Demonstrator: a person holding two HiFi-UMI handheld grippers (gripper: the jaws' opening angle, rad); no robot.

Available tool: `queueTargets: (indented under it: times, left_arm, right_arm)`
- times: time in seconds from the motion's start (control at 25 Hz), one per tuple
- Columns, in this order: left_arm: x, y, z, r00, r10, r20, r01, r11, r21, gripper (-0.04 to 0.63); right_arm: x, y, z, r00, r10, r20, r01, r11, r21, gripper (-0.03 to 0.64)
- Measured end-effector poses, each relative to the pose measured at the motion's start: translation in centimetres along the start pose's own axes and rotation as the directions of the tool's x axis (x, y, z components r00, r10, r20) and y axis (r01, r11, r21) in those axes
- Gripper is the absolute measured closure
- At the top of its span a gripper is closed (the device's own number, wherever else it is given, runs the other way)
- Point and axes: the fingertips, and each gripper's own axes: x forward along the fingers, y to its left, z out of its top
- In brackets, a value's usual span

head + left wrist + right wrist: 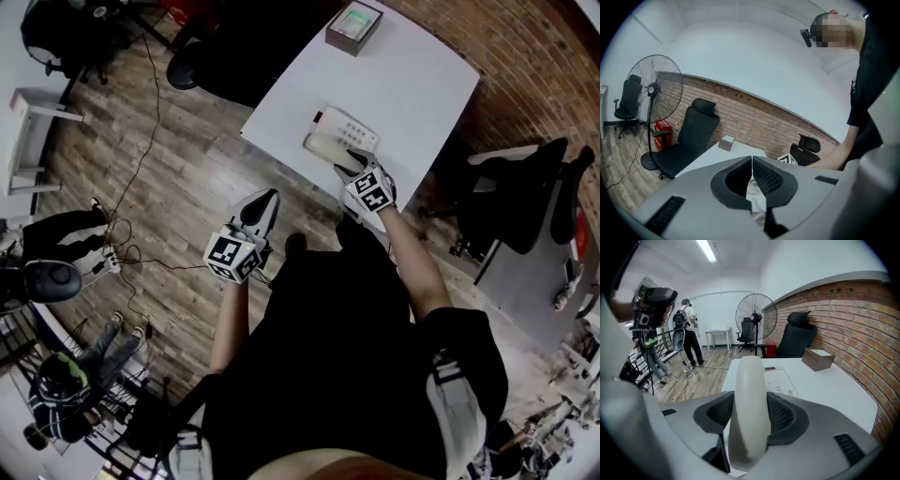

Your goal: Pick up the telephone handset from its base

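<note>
A cream telephone handset (pixel 750 408) stands up between the jaws of my right gripper (pixel 751 416), and both ribbed pads press on its sides. In the head view the handset (pixel 330 151) hangs just above the near-left part of the white phone base (pixel 349 127) on the white table (pixel 412 84), with my right gripper (pixel 356 169) behind it. The base's keypad (pixel 780 380) shows beyond the handset. My left gripper (pixel 262 212) hovers over the wooden floor, left of the table, its jaws (pixel 752 176) shut with nothing between them.
A small grey-brown box (pixel 354 25) sits at the table's far end. A black office chair (pixel 691 136) and a standing fan (pixel 654 91) are beside the table by the brick wall. People (pixel 689 333) stand on the floor, where cables (pixel 131 187) trail.
</note>
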Motion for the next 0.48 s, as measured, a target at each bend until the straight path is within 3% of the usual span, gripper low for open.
queueTargets:
  times: [0.48]
  left_arm:
    - [-1.1, -0.8, -0.4, 0.997, -0.082, -0.012, 0.082, 0.996, 0.026, 0.575]
  right_arm:
    - [-3.8, 2.1, 0.9, 0.993, -0.073, 0.094, 0.067, 0.995, 0.068, 0.407]
